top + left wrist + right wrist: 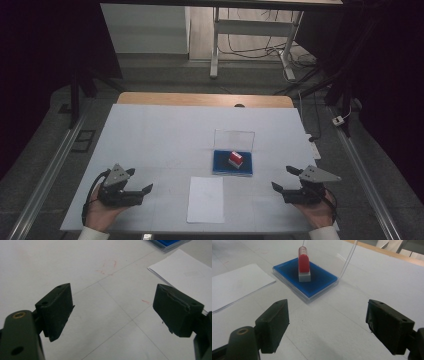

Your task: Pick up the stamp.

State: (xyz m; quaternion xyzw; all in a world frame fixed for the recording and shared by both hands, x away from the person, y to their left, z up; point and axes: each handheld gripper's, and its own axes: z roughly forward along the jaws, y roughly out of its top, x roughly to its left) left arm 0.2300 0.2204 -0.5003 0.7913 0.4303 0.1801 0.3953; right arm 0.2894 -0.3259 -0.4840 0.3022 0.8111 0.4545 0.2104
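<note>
Stamp (304,263) stands on ink pad (322,281) beyond right gripper (327,325).

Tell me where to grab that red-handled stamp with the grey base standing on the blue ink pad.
Grip the red-handled stamp by its rounded red handle, coming from above with the right tool, the nearer one. It stands upright on the blue ink pad, so the handle is exposed, while the open clear lid blocks the far side.

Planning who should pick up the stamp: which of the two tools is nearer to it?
The right tool is nearer: the red stamp on its blue ink pad lies right of the table's middle. The left tool sits beyond the paper sheet.
</note>
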